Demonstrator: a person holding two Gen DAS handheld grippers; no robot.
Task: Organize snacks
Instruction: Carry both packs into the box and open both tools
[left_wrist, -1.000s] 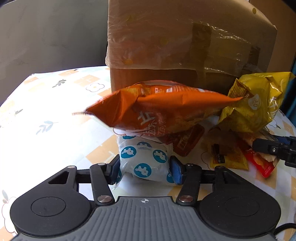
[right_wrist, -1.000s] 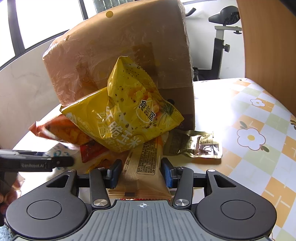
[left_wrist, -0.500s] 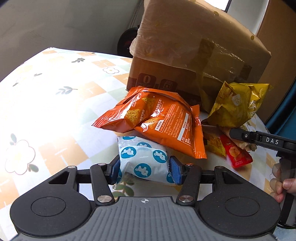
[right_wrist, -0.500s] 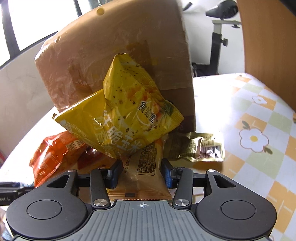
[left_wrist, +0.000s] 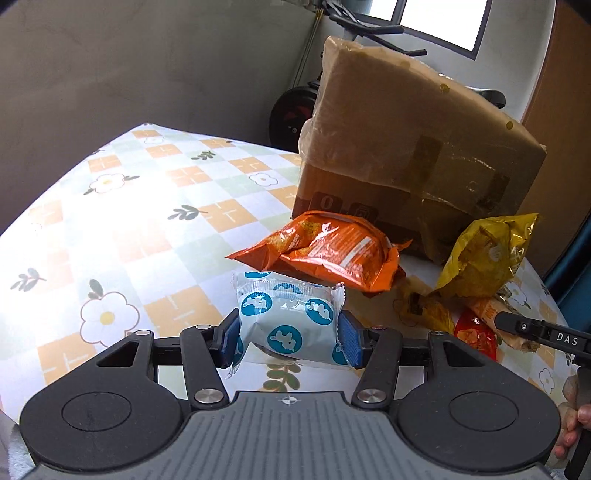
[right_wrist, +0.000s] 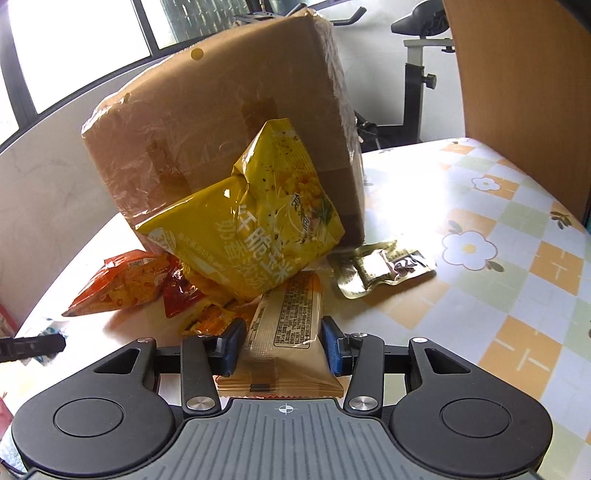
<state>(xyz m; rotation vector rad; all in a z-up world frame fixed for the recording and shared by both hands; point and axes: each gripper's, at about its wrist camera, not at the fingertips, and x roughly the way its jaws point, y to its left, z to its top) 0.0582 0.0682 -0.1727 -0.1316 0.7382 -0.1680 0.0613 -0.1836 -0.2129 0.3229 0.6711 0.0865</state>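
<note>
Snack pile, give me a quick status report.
Left gripper shut on blue-spotted packet. Right gripper shut on tan wrapped bar. Yellow chip bag overlaps bar's far end.

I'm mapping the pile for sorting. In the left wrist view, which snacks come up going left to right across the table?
Blue-and-white packet in the left gripper → orange bag → yellow bag

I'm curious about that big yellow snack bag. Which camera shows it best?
The right wrist view: the yellow bag fills the middle, front print facing the camera, leaning on the cardboard box. The left wrist view shows the bag smaller, at the right, crumpled and seen from its side.
</note>
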